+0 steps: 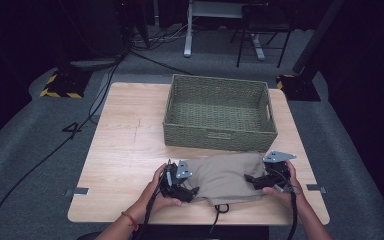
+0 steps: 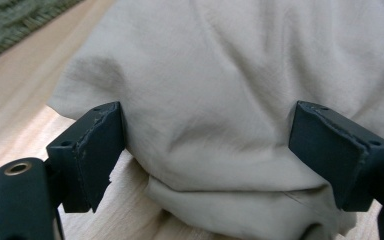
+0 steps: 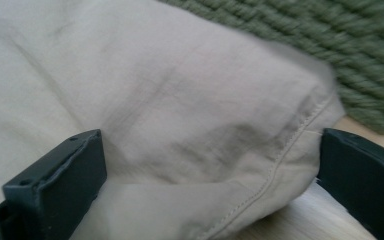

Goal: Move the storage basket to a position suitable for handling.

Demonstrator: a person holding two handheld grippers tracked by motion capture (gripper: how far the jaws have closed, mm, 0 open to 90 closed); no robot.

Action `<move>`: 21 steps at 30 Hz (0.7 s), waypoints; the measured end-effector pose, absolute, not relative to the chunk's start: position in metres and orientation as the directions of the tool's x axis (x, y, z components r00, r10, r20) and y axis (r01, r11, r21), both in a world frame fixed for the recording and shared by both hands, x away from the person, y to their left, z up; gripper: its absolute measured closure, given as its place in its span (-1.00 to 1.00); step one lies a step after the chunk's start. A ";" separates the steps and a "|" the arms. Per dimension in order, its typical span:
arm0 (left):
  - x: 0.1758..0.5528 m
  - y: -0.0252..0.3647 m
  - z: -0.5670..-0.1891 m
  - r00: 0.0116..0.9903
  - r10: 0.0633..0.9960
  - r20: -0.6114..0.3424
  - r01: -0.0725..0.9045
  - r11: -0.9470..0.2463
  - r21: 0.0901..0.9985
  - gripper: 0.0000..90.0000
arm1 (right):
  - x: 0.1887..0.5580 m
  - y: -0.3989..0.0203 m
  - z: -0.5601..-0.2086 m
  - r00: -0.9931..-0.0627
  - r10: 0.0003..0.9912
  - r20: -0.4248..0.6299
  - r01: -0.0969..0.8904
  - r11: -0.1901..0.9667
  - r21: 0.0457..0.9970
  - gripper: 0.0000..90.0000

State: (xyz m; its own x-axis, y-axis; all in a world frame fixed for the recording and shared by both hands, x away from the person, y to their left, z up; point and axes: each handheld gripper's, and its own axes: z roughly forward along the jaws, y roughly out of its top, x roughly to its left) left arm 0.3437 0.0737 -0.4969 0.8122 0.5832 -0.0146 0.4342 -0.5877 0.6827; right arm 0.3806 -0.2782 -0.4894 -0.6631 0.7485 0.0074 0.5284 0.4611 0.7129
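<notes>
The folded beige cloth point(image 1: 226, 176) lay on the table point(image 1: 125, 150) just in front of the empty green basket point(image 1: 219, 111), so the work looked early: the lift into the basket was not yet done. The left gripper point(image 1: 189, 191) and right gripper point(image 1: 251, 178) sat at opposite ends of the cloth, each with jaws spread wide around a fold, pads not pressing, nothing gripped. What garment the cloth was stayed unclear, and a dark cord point(image 1: 221, 208) by its near edge was hard to identify.
</notes>
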 end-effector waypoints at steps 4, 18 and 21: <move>0.344 0.072 -0.497 0.813 0.582 -0.014 0.443 -0.604 0.663 -0.72 | 0.390 -0.280 -0.494 -0.687 0.722 0.082 0.559 0.453 0.695 -1.00; 0.312 0.075 -0.491 0.822 0.566 0.053 0.415 -0.661 0.626 -0.70 | 0.395 -0.281 -0.499 -0.697 0.701 0.150 0.579 0.427 0.694 -0.99; 0.320 0.070 -0.497 0.821 0.569 0.049 0.426 -0.667 0.612 -0.97 | 0.395 -0.281 -0.499 -0.699 0.700 0.145 0.577 0.432 0.693 -0.99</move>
State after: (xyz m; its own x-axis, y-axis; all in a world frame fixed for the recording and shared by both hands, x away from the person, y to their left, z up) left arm 0.3198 0.0703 -0.4967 0.8210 0.5689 0.0485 0.4257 -0.6665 0.6119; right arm 0.3955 -0.2809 -0.4988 -0.6993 0.6999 0.1451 0.5767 0.4325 0.6931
